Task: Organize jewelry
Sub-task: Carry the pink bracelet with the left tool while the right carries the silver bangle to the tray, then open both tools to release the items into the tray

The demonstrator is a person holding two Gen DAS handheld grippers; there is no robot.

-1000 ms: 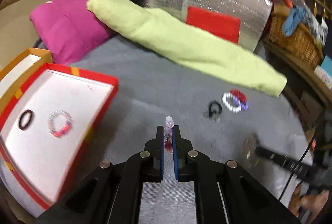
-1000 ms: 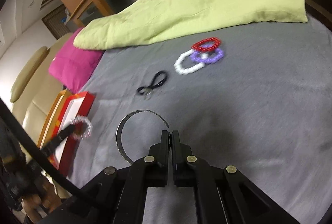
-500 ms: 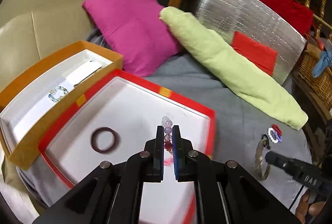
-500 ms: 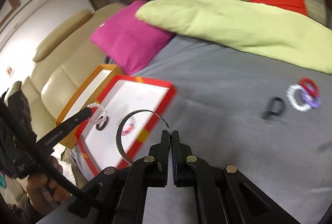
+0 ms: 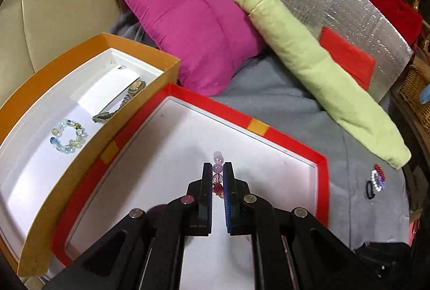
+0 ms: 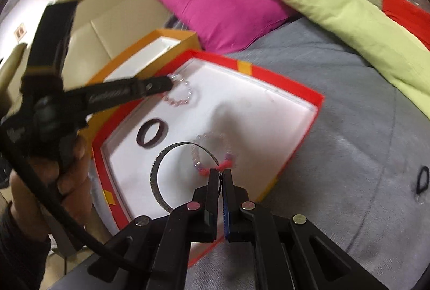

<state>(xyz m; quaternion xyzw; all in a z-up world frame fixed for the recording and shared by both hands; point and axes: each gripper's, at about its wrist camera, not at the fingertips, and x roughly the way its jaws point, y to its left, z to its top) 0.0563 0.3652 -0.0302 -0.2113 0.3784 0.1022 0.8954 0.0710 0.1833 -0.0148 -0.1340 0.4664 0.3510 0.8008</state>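
Observation:
My left gripper (image 5: 218,169) is shut on a pink and clear bead bracelet (image 5: 217,173) and holds it over the white floor of the red box (image 5: 258,126). From the right wrist view the same bracelet (image 6: 185,95) hangs from the left gripper (image 6: 168,82) above the red box (image 6: 279,80). My right gripper (image 6: 221,173) is shut on a grey metal bangle (image 6: 157,169) over the box's near part. A dark ring bangle (image 6: 151,133) and a clear bead bracelet with red tie (image 6: 212,152) lie in the box.
An orange box (image 5: 88,155) left of the red one holds a green-blue bead bracelet (image 5: 68,136) and a watch (image 5: 126,99). Red, purple and white bracelets (image 5: 377,177) and a black loop (image 5: 370,189) lie on the grey blanket. Pink pillow (image 5: 193,21) and green pillow (image 5: 322,69) behind.
Both grippers have moved left from the blanket to over the red box, each carrying its piece. The left gripper has come lower and closer over the box floor.

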